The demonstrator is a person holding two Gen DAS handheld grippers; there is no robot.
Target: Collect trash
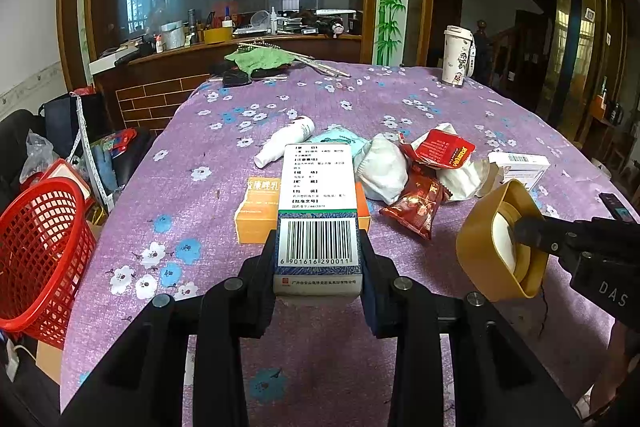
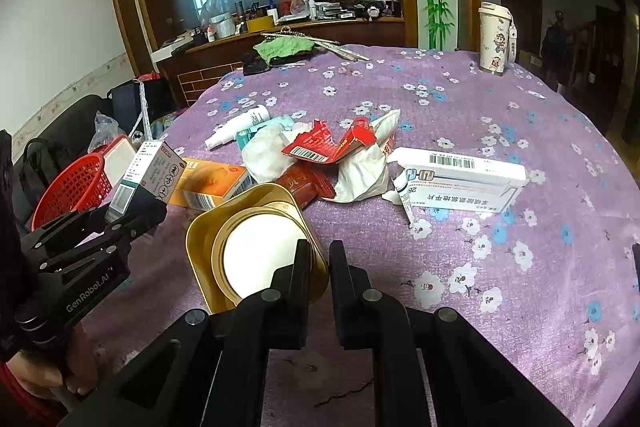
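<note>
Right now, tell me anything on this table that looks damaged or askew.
The red carton in the middle of the heap is torn open and crumpled, its barcode flap sticking out. The gold tub is tipped on its side, pinched by its rim in the right gripper. The tablecloth has a dark crack-like tear at the near edge.

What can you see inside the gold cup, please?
Inside the gold cup, held by the right gripper, sits a white round disc, perhaps a lid. Anything beneath it is hidden.

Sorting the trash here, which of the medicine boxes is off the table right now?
The barcode-ended white and green box, clamped in the left tool. The orange box and the flat white box lie on the purple cloth.
</note>
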